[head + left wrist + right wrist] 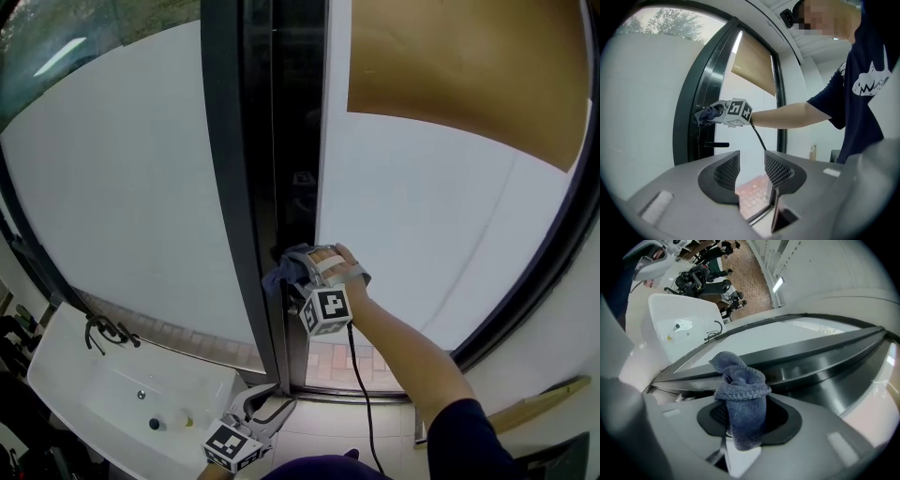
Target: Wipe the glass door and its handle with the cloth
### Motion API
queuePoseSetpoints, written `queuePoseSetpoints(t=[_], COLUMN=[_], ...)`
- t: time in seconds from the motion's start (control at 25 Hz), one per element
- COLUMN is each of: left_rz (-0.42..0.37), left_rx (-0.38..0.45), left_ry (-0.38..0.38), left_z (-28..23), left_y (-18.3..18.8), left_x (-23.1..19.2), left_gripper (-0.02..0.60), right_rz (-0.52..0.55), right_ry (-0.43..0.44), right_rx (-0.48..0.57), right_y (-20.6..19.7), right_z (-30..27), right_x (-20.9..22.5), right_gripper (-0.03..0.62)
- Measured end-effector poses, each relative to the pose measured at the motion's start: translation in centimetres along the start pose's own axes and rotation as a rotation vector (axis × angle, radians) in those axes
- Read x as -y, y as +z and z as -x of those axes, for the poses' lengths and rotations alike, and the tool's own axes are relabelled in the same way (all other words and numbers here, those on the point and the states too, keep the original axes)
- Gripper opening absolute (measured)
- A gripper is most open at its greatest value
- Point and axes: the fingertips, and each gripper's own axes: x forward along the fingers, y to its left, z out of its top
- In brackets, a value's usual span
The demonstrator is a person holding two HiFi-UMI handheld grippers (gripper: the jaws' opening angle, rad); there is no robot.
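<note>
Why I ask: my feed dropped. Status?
Right gripper shut on crumpled blue-grey cloth at dark door frame. Left gripper open, empty. Black lever handle below, nothing blocking.

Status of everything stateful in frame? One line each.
right gripper, shut on the cloth
left gripper, open, fingers apart, nothing between them
cloth, bunched, held up at the dark door frame
door handle, level, untouched
blind, partly lowered over the top of the glass
glass door, open or latched: cannot tell
</note>
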Motion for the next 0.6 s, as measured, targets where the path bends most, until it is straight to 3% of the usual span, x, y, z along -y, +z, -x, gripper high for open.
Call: queuePoseSetpoints(t=[0.2, 0.4, 0.6], left_rz=[0.002, 0.007, 0.003], left_rx=[0.004, -0.012, -0.011], left_ry=[0.015, 0.002, -0.02], left_z=[0.5, -0.2, -1.0], left_y=[-0.7, -1.0, -1.1], left_x=[-0.7, -0.6, -0.4], left_gripper=[0.158, 0.158, 0.158], right_rz=[-0.047, -0.068, -0.355], right_ry=[-0.008, 0.051, 0.122], right_rx=[0.005, -0.012, -0.016], right_y=[-0.9, -1.2, -1.4], right_z=[-1.8, -2.4, -2.8], right_x=[-1.0, -3.9, -5.4], right_gripper=[0.147, 0.147, 0.146])
